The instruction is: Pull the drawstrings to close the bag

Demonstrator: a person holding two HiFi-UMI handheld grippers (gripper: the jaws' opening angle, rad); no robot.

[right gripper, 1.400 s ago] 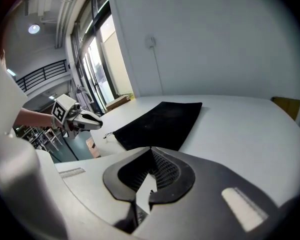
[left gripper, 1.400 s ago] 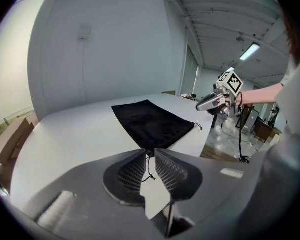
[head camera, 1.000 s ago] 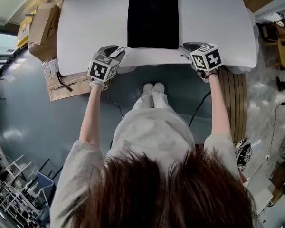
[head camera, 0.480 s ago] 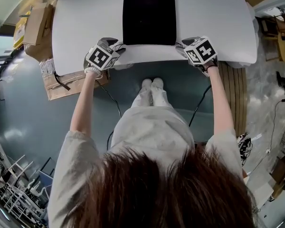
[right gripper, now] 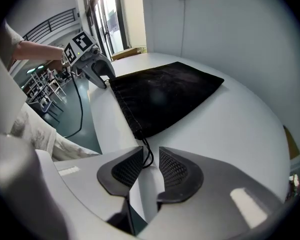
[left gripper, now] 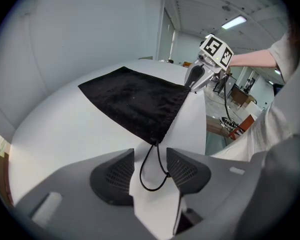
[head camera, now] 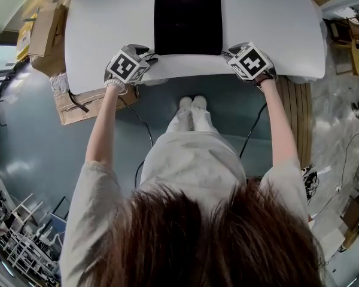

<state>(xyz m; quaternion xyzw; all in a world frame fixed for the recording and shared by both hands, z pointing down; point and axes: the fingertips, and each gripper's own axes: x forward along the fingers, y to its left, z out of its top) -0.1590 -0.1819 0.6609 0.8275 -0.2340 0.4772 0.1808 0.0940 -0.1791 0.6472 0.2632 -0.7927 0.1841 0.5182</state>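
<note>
A flat black drawstring bag (head camera: 188,17) lies on the white table (head camera: 107,34), its mouth along the near edge. My left gripper (head camera: 142,60) sits at the bag's near left corner. In the left gripper view the bag (left gripper: 135,101) ends in a black cord loop (left gripper: 151,176) lying between the jaws of that gripper (left gripper: 151,154), which are closing but stand well apart. My right gripper (head camera: 233,55) is at the near right corner. There the cord (right gripper: 147,158) from the bag (right gripper: 162,96) hangs between the closing jaws of that gripper (right gripper: 150,151), with a narrow gap left.
Cardboard boxes (head camera: 51,28) stand on the floor to the left and a slatted wooden board (head camera: 296,124) to the right. Cables (head camera: 251,130) trail from both grippers. The table's rounded near edge (head camera: 185,73) runs just under both grippers.
Both grippers have edged forward to the bag's near corners. Each cord now lies between a pair of jaws.
</note>
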